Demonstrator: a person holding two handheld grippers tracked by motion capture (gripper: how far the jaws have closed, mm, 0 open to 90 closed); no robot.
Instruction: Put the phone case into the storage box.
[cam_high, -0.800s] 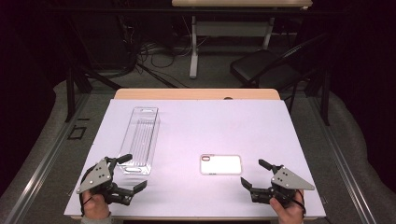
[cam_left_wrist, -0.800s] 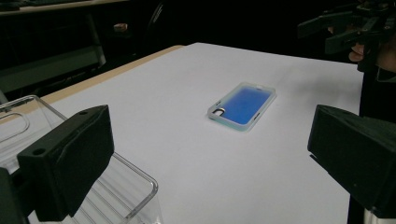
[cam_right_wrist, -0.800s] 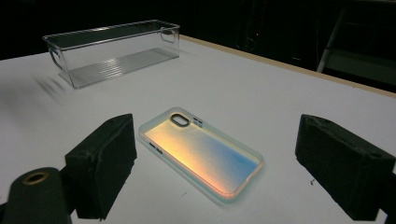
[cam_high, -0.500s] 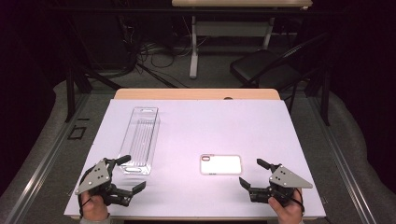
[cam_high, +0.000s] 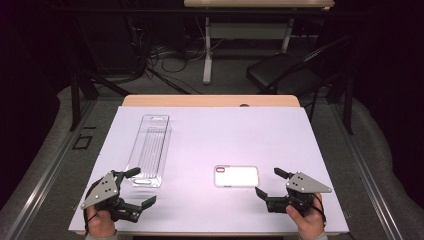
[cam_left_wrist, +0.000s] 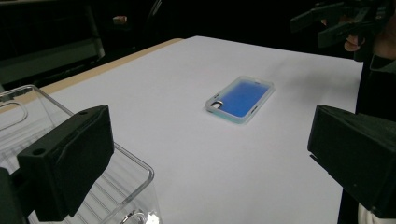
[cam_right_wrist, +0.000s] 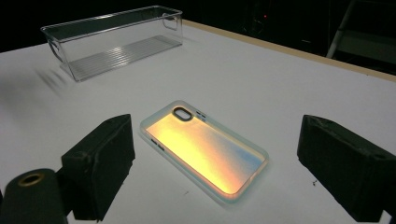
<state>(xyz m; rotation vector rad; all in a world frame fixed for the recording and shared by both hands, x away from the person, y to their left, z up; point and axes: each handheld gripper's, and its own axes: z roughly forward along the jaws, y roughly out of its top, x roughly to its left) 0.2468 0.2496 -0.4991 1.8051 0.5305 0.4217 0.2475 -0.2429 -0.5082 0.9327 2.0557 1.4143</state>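
A phone case (cam_high: 236, 176) with a camera cutout lies flat on the white sheet, right of the middle. It looks blue in the left gripper view (cam_left_wrist: 240, 98) and orange in the right gripper view (cam_right_wrist: 205, 149). A clear plastic bin (cam_high: 150, 150) stands lengthwise on the left. My left gripper (cam_high: 140, 188) hovers open just in front of the bin's near end, nothing between its jaws (cam_left_wrist: 210, 140). My right gripper (cam_high: 270, 183) is open too, close to the case's near right corner. Its jaws (cam_right_wrist: 215, 154) frame the case without touching it.
The white sheet (cam_high: 225, 130) covers most of a wooden table whose far edge (cam_high: 210, 100) shows. Beyond it stand a dark chair (cam_high: 282, 75), a desk leg and cables on the floor. The other hand's gripper (cam_left_wrist: 341, 18) shows far off in the left gripper view.
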